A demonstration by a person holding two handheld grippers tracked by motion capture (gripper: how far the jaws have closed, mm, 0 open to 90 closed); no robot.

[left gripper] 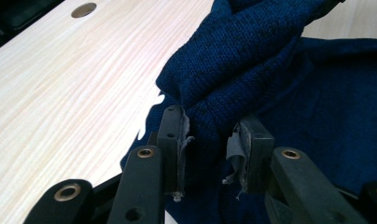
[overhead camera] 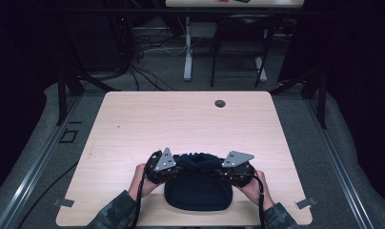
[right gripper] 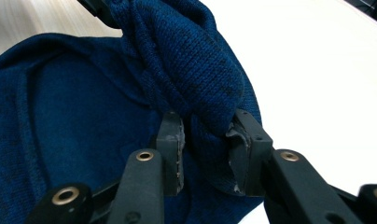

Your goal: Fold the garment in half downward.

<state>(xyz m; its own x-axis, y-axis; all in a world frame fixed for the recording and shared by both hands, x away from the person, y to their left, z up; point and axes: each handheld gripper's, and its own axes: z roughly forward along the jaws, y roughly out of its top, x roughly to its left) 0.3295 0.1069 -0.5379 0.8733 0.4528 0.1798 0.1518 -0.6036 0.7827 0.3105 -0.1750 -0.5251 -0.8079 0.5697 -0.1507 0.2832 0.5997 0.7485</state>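
Left gripper (overhead camera: 167, 168): sits at the near-left of the table (overhead camera: 133, 119), held in the person's left hand (overhead camera: 139, 179). In the left gripper view its jaws pinch a bunched fold of the dark blue knit garment (left gripper: 242, 60), the pads (left gripper: 176, 140) pressed into the cloth from both sides. The fold rises up and away from the jaws, toward the other gripper.

Centre: the garment (overhead camera: 198, 188) lies at the near edge of the table, between the two hands. Its lower part rests flat in a rounded shape; its far edge is gathered up into a ridge between the grippers.

Right gripper (overhead camera: 234, 168): held in the right hand (overhead camera: 252, 186), mirror position. The right gripper view shows its jaws clamped on a thick roll of the same knit (right gripper: 186, 60), with several layers caught between them.

Judgement on the step: this looks like a fold or lift of the far edge. To do it well, move both grippers together at equal height so that the ridge stays level, and keep the pinch firm; the knit is stretchy and thick, so uneven pulling would skew it.

Appearance: deep navy, ribbed fine knit, soft and matte. A seam line curves across the flat part (right gripper: 23, 93). No pattern or label is visible.
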